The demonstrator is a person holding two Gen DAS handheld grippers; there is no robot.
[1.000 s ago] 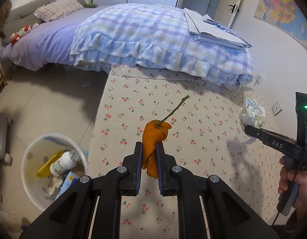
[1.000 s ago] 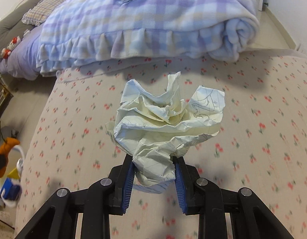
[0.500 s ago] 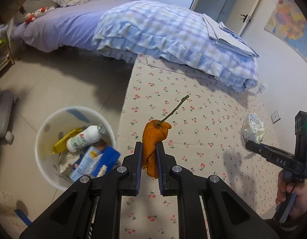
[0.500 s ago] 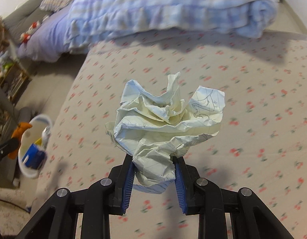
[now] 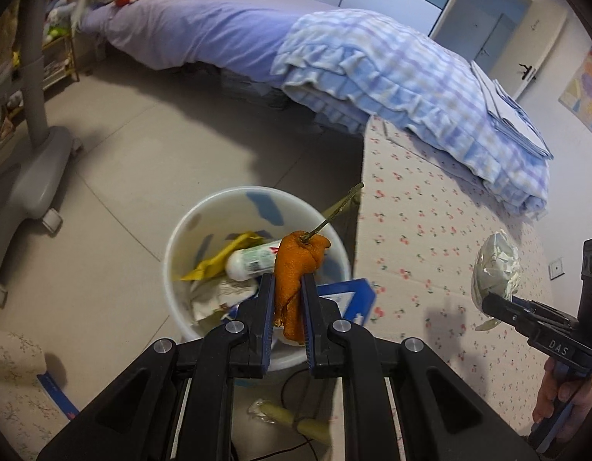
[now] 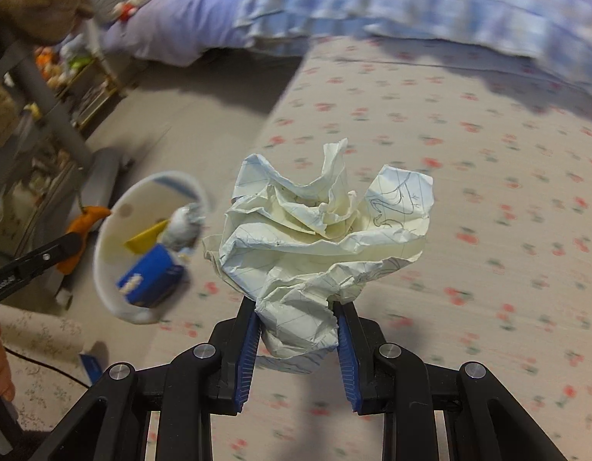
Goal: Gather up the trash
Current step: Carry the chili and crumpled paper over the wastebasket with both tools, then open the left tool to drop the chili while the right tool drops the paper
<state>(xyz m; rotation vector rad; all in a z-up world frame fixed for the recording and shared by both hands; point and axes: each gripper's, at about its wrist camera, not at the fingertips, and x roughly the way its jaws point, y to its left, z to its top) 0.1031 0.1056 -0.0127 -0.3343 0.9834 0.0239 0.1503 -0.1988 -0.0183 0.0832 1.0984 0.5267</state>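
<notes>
My left gripper (image 5: 287,299) is shut on an orange peel (image 5: 296,269) with a thin stem, held above the white trash bin (image 5: 188,226) on the floor. The bin holds a bottle (image 5: 253,259), a yellow wrapper and a blue box (image 5: 351,296). My right gripper (image 6: 296,326) is shut on a crumpled ball of lined paper (image 6: 323,238) above the cherry-print bed surface (image 6: 469,211). In the right wrist view the bin (image 6: 115,230) lies to the left, with the left gripper and peel (image 6: 84,223) beside it. The paper ball (image 5: 496,269) also shows in the left wrist view.
A blue plaid quilt (image 5: 392,84) and a purple bed (image 5: 203,27) lie beyond. A grey wheeled stand (image 5: 30,161) is on the floor at left. A wrapper (image 5: 288,418) and a cable lie on the floor below the bin.
Both grippers have swung left toward the bin. The peel has gone from over the bed surface to over the bin. The paper ball has moved closer to the bed's left edge.
</notes>
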